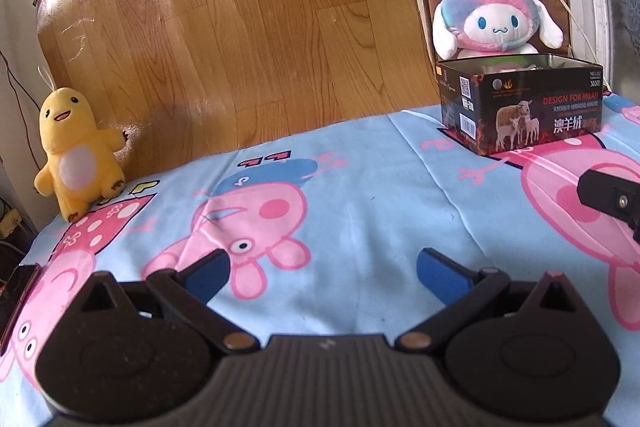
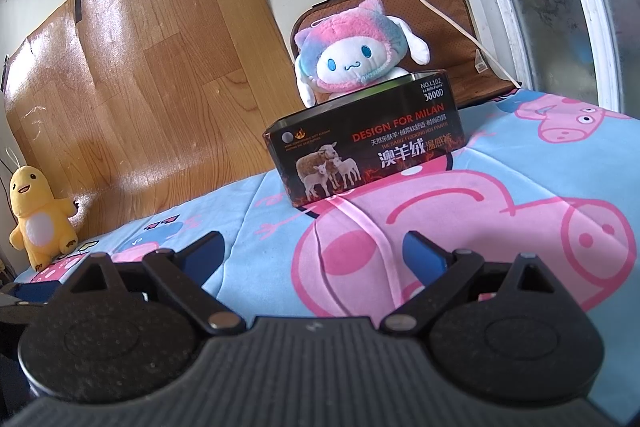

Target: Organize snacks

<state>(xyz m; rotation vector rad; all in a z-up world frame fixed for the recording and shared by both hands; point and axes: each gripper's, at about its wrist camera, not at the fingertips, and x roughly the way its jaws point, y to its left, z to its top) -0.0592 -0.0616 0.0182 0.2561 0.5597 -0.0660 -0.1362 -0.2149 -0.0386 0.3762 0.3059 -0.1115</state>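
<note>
Blue sheet bare between gripper and tin.

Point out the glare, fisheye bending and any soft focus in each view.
Left wrist view: daylight glare streaks the wood-grain panel; the sheet's far edge curves; the left gripper is slightly soft. Right wrist view: glare on the same panel; the window frame bows; the tin box is sharp.
</note>
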